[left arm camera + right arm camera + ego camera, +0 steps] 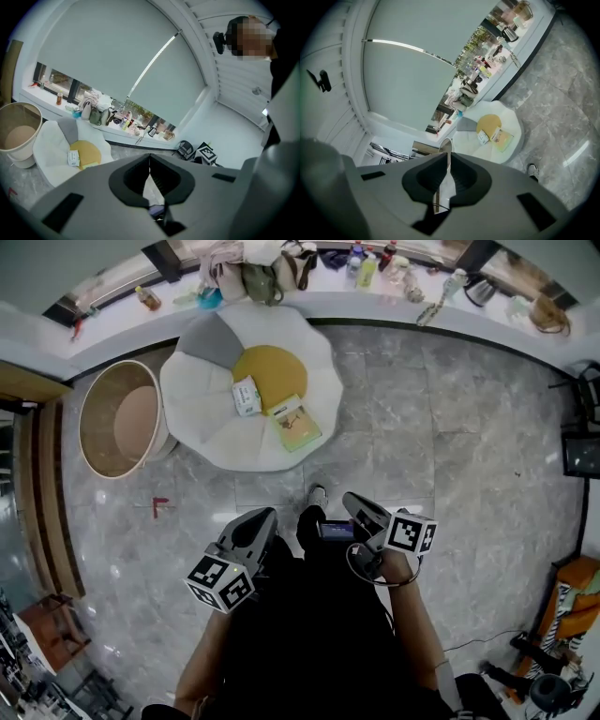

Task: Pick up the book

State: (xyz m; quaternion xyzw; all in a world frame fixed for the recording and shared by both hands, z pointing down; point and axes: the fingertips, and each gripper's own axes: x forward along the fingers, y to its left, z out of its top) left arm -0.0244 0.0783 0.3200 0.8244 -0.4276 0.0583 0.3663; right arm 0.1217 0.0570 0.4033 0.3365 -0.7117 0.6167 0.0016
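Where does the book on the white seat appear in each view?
Head view: book upper centre, on the white seat.
Left gripper view: book lower left, only its edge showing.
Right gripper view: book right of centre.
Shared landmark: the yellow cushion beside it.

Book (298, 427) on pouf (197, 418), right of packet (247, 396); basket (97, 423) left of pouf.

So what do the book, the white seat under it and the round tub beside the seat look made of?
Book: paper, with a matte pale-green printed cover; it lies thin and flat, probably a softcover.
White seat: padded fabric with a matte finish, judging by its puffy, lobed edge.
Round tub: unclear, perhaps wood or fibreboard; the inner wall is smooth and tan and the rim is pale.
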